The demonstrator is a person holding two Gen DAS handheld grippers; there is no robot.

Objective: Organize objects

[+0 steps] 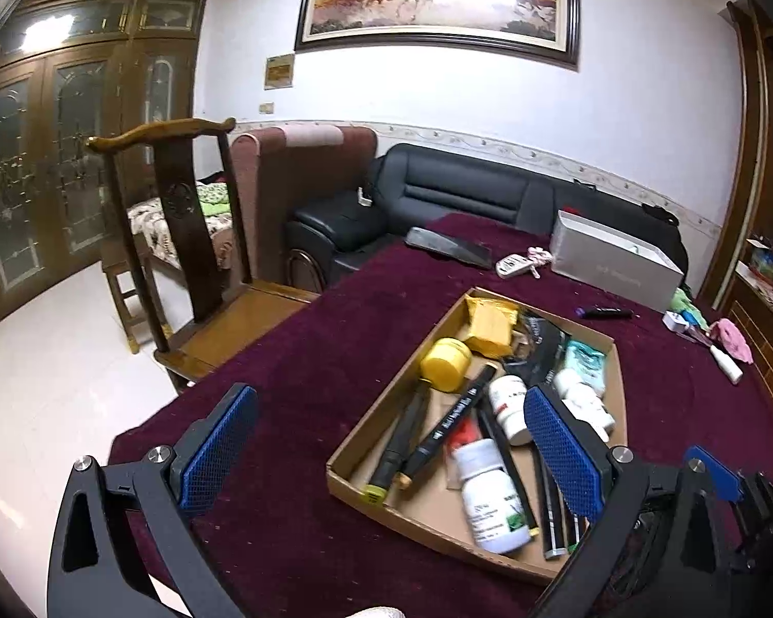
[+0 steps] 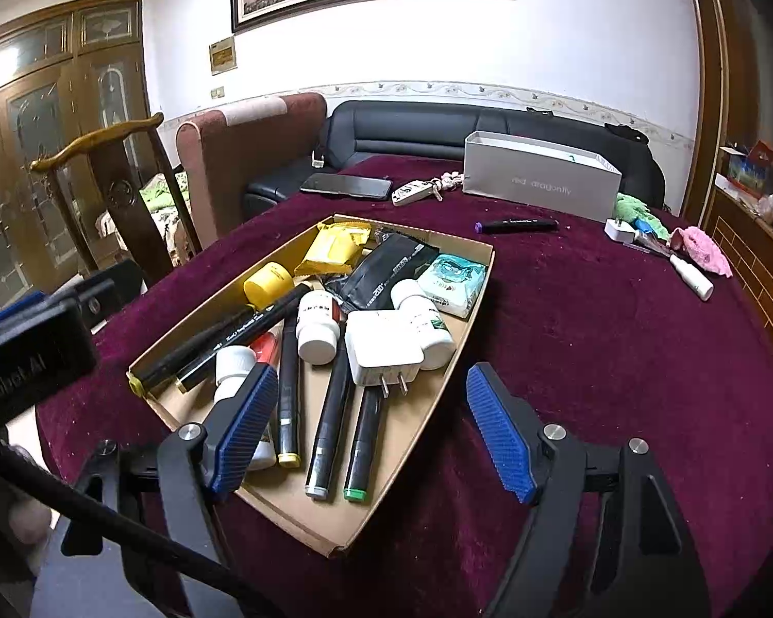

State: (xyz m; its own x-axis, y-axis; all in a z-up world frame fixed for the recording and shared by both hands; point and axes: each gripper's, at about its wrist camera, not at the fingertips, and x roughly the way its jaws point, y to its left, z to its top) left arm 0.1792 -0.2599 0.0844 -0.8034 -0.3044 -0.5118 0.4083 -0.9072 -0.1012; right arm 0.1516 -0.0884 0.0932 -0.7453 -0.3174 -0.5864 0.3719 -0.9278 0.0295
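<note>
Apparently, both the left gripper (image 1: 386,456) and the right gripper (image 2: 371,432) hung apart and empty over the shallow brown cardboard tray (image 2: 304,515), so the next move, I judged, called for the black purple-capped marker (image 2: 515,226) at one o'clock.

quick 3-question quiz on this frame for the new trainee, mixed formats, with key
1. True or false: the white plug adapter lies inside the cardboard tray.
2. Multiple choice: where is the purple-capped marker?
A. in the tray
B. on the maroon tablecloth, between the tray and the grey box
C. in the right claw
3. Fill in: the left claw is ____ and holds nothing.

Key:
1. True, it rests on top of the pens and beside a white pill bottle.
2. B
3. open
</note>
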